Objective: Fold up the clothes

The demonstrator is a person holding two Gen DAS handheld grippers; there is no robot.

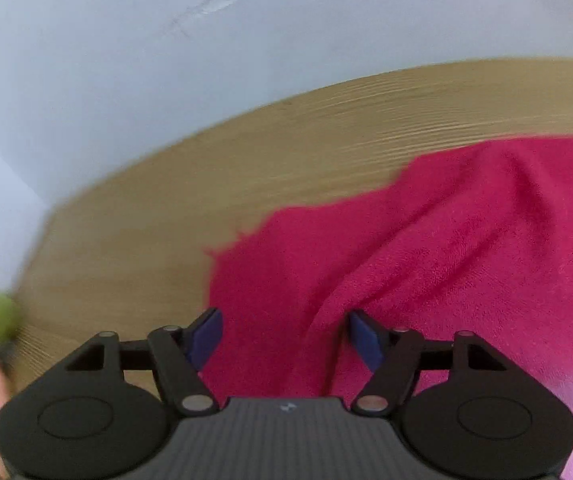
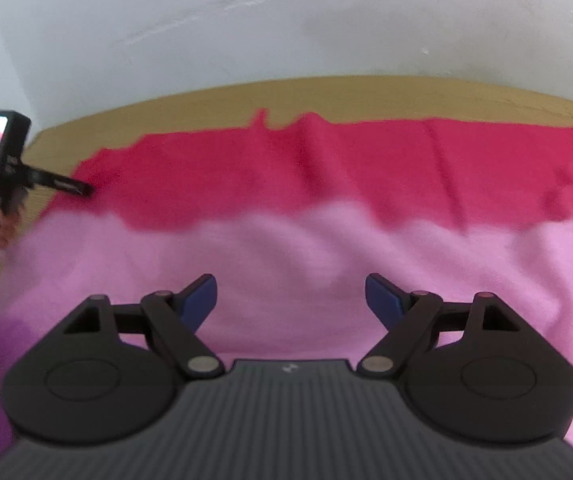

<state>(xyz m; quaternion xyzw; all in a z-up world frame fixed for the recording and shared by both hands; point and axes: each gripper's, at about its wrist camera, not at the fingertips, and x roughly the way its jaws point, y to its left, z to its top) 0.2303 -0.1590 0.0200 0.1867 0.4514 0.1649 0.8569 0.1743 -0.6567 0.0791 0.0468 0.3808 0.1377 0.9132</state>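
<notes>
White wall backs a wooden worktop where the red-to-pink cloth lies spread across mid-frame, seemingly flattened for folding, with the left claw and right claw both wide and empty above it.

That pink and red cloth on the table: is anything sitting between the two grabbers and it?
Nothing visible. The cloth lies spread on the table, and the open left gripper and open right gripper both have only cloth ahead of them.
</notes>
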